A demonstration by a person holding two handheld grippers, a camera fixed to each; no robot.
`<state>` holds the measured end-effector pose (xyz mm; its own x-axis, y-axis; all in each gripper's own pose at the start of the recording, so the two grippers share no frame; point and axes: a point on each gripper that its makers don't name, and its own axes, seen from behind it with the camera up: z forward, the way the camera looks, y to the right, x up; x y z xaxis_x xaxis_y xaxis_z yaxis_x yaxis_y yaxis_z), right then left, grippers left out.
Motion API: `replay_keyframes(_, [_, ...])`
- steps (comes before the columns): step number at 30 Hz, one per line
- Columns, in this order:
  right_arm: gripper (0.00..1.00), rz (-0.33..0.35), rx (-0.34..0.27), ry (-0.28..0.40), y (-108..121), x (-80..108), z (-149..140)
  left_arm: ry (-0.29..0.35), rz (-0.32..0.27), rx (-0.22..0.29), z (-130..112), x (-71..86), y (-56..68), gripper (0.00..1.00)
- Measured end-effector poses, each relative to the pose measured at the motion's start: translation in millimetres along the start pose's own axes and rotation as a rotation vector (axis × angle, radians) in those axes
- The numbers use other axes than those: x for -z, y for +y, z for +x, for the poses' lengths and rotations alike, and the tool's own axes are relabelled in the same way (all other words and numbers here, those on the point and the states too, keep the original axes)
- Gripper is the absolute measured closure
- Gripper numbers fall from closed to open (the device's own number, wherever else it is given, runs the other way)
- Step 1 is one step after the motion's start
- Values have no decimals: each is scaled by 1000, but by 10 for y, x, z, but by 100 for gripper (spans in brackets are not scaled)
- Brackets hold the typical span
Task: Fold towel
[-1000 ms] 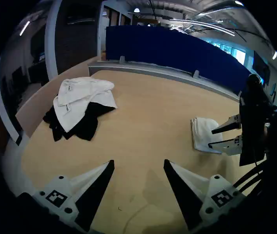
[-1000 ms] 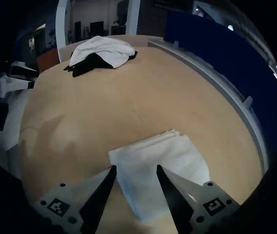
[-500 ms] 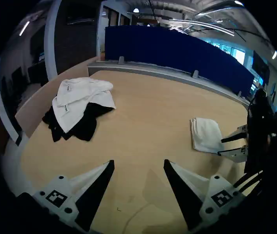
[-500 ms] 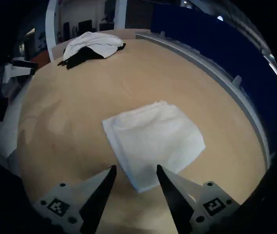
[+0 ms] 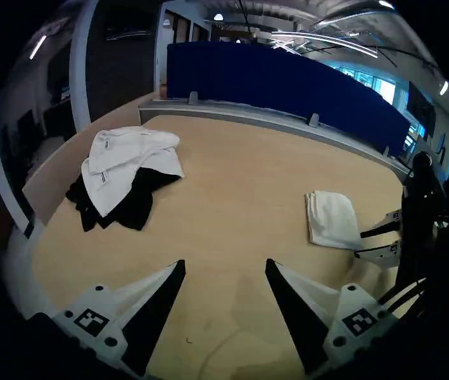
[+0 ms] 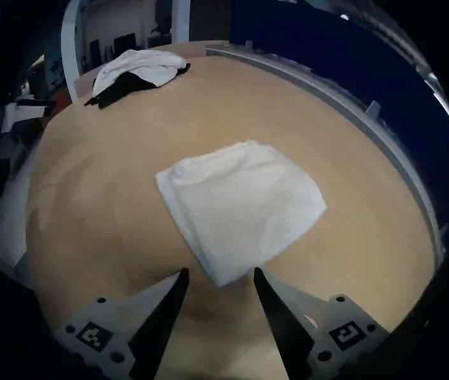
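Note:
A folded white towel (image 6: pixel 240 206) lies flat on the wooden table (image 6: pixel 97 190), just ahead of my right gripper (image 6: pixel 219 278), which is open with nothing between its fingers. In the left gripper view the same towel (image 5: pixel 332 218) lies at the right, with the right gripper (image 5: pixel 366 243) just beyond its near edge, held by a person in dark clothes. My left gripper (image 5: pixel 224 269) stands open over bare table (image 5: pixel 237 183), far from the towel.
A heap of white and black cloths (image 5: pixel 126 174) lies at the table's far left, also seen in the right gripper view as a cloth heap (image 6: pixel 132 73) at the far end. A blue partition (image 5: pixel 287 82) runs behind the table's back edge.
My right gripper has drawn back from the folded towel, which now lies wholly in front of its tips. The left gripper has barely moved.

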<state>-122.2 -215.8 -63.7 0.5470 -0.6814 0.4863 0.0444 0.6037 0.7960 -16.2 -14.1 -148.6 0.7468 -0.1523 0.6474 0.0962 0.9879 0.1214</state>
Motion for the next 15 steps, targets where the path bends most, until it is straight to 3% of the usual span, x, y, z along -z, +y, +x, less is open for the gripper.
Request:
replay_keyframes(10, [56,7,-28,-17,7,-33,-84,-1,-2,7,3,17,-4,6])
replay_keyframes(15, [66,9,-36,-23,11,-41,-108,-2,-2,3,-8,-1,0,6])
